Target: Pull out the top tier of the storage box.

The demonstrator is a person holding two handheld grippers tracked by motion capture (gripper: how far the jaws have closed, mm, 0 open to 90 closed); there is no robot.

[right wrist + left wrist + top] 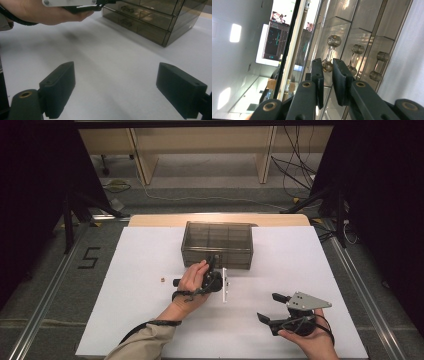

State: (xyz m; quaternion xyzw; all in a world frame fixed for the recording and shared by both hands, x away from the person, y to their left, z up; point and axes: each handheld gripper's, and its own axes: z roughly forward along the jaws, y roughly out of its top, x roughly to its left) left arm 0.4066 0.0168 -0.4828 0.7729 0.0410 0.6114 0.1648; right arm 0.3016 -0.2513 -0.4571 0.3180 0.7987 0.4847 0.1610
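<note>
A smoked clear drawer box (217,242) stands at the back middle of the white table (140,320). My left gripper (214,262) is held against its front face. In the left gripper view the left gripper (327,65) has its jaws closed on the lower knob of a clear drawer handle (333,41). Two more handles (358,49) sit further along the box front (362,27). My right gripper (269,306) rests at the front right, jaws wide apart. In the right gripper view the right gripper (116,75) has only bare table between its jaws, and the box (155,17) lies ahead.
A small brown piece (162,280) lies on the table left of the left hand. A white strip (224,285) shows by the left gripper. Beyond the table's far edge are floor cables (295,175) and stand legs (80,207).
</note>
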